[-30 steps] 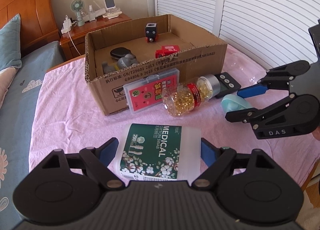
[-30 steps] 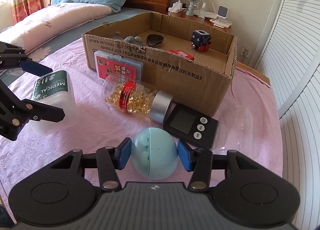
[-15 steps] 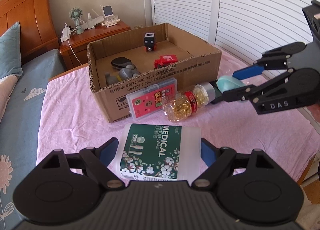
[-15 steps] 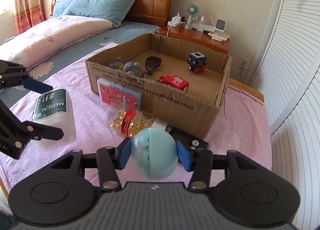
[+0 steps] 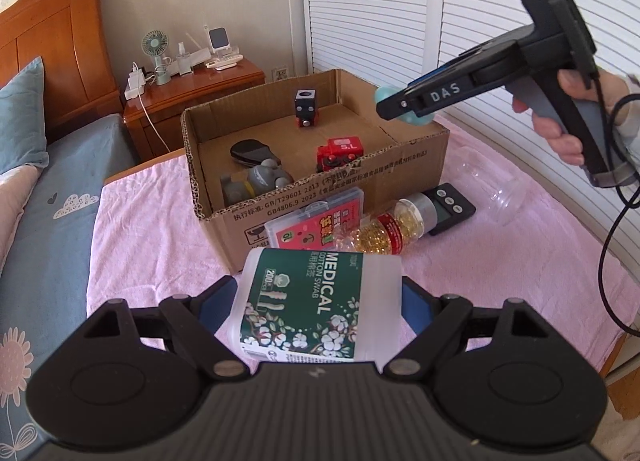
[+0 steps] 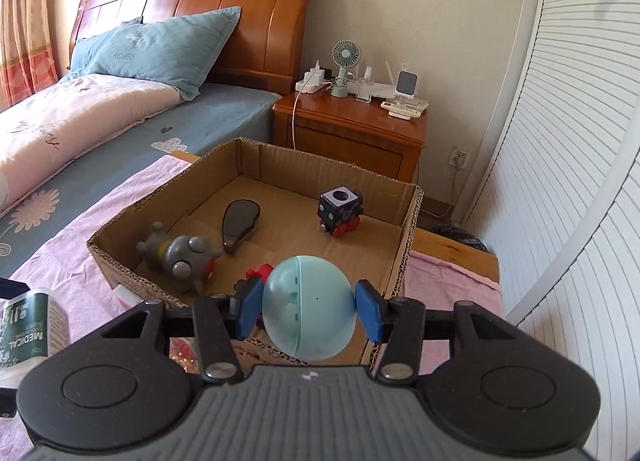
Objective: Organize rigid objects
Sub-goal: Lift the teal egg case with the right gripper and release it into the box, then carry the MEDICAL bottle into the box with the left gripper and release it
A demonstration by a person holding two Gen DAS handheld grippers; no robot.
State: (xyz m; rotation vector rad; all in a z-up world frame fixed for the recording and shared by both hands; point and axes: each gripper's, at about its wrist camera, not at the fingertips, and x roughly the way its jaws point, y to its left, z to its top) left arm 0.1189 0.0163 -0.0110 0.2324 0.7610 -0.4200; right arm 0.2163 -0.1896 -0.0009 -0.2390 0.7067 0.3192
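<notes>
- Since one second ago my right gripper [image 6: 309, 307] has risen from the pink cloth [image 5: 160, 221] with the pale blue ball [image 6: 309, 307]; before it was low beside the black timer [image 5: 450, 201], now it hangs over the near right corner of the cardboard box [image 5: 400, 165].
- Its blue pads [image 6: 248, 307] press the ball from both sides, so this gripper is closed on the ball.
- My left gripper [image 5: 320, 303] has hardly moved. It grips the white cotton swab box [image 5: 316, 301] with the green label between its pads, a little above the cloth, near the front wall of the cardboard box.
- Inside the cardboard box I see a grey toy [image 6: 180, 257] at the near left, a dark flat paddle-shaped thing [image 6: 239, 223] behind it, a black cube toy on red wheels [image 6: 340, 209] at the far side, and a red toy [image 5: 339, 151] near the front wall, partly hidden by the ball in the right wrist view.
- In front of the box, on the cloth, lie a clear case with a red card [image 5: 316, 217], a bottle of yellow capsules [image 5: 380, 227] on its side, the timer, and a clear plastic jar [image 5: 492, 189] further right.
- Between the swab box and the cardboard box stand the case and the bottle.
- A person's hand [image 5: 576, 117] holds the right gripper's handle at the right.
</notes>
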